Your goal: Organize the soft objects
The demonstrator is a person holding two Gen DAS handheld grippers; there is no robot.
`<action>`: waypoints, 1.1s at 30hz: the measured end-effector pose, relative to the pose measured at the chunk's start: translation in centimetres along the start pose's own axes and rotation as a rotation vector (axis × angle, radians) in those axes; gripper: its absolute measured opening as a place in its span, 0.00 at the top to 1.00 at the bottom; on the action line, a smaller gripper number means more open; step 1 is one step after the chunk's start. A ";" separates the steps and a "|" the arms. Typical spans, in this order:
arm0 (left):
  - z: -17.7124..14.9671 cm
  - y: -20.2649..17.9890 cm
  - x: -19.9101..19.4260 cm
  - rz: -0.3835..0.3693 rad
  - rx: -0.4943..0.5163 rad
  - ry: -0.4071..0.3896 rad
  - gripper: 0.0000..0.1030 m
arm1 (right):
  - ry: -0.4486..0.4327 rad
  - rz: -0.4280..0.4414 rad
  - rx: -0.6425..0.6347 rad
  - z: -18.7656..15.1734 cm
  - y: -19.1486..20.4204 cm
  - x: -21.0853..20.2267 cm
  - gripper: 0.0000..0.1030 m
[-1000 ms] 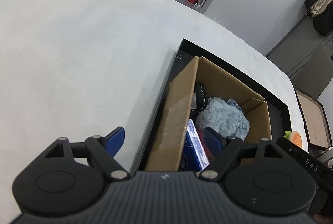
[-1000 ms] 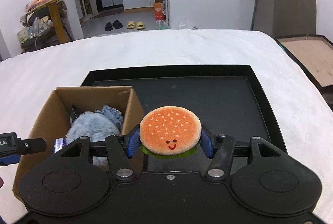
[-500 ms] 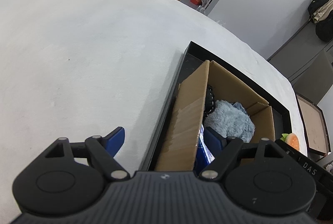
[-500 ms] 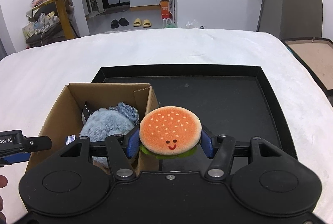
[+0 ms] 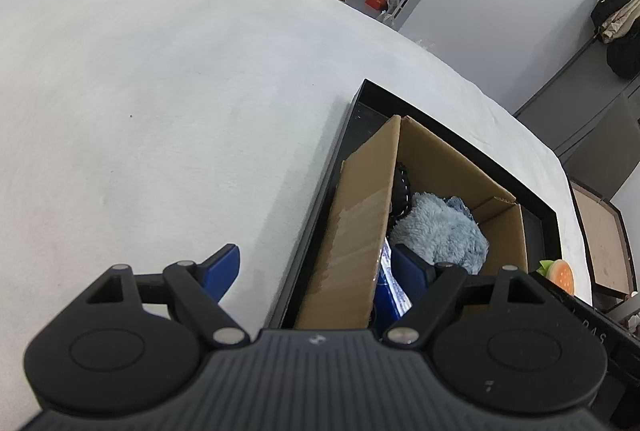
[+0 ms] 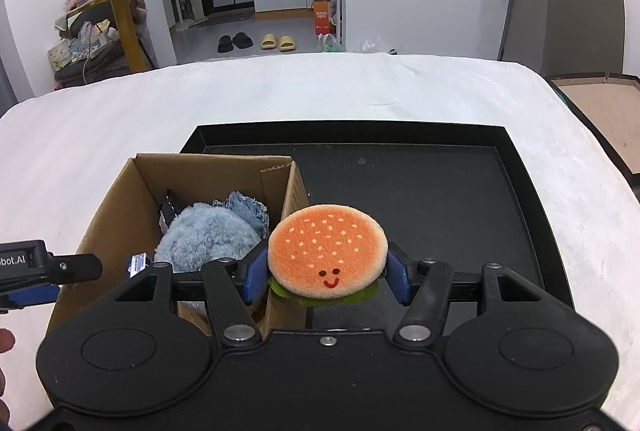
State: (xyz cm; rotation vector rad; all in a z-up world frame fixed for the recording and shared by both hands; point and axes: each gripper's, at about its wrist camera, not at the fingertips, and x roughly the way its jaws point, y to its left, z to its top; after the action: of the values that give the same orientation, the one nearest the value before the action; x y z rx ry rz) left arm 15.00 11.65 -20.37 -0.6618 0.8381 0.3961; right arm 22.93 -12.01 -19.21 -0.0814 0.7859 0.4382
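Two fingers of the right gripper [image 6: 327, 273] clamp the burger toy [image 6: 327, 251] near the cardboard box [image 6: 208, 167]; next, shift left and release inside, left gripper [image 5: 318, 267] fingers apart.

The burger toy [image 6: 327, 251] is soft plush, fuzzy orange on top with green felt under it. The box [image 6: 120, 207] is plain brown cardboard, dull and a bit rough, with a shiny strip of tape on its side. Inside it lies a fluffy, shaggy light blue cloth thing [image 6: 208, 235]. The tray [image 6: 520, 191] is black and smooth with a soft shine. The white cover [image 5: 160, 91] under the tray is soft, matt cloth. Both grippers look like black matt plastic with small shiny metal screws.
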 end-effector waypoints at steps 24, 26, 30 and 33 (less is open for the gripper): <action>0.0 -0.5 0.5 0.012 0.016 0.007 0.21 | 0.000 0.036 0.023 -0.1 -0.9 0.0 0.38; 0.0 -0.7 0.5 0.007 0.022 0.008 0.21 | 0.000 0.035 0.021 -0.2 -0.9 0.0 0.38; -0.2 -1.0 0.5 -0.017 0.040 0.013 0.21 | -0.002 0.039 0.018 -0.1 -0.8 -0.2 0.38; -0.3 -1.3 0.4 -0.030 0.049 0.011 0.21 | -0.005 0.039 0.011 0.0 -0.7 -0.3 0.38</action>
State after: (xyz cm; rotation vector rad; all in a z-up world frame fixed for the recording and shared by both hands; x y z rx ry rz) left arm 15.80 10.56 -20.34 -0.6307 0.8446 0.3438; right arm 23.02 -12.80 -19.11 -0.0549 0.7862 0.4709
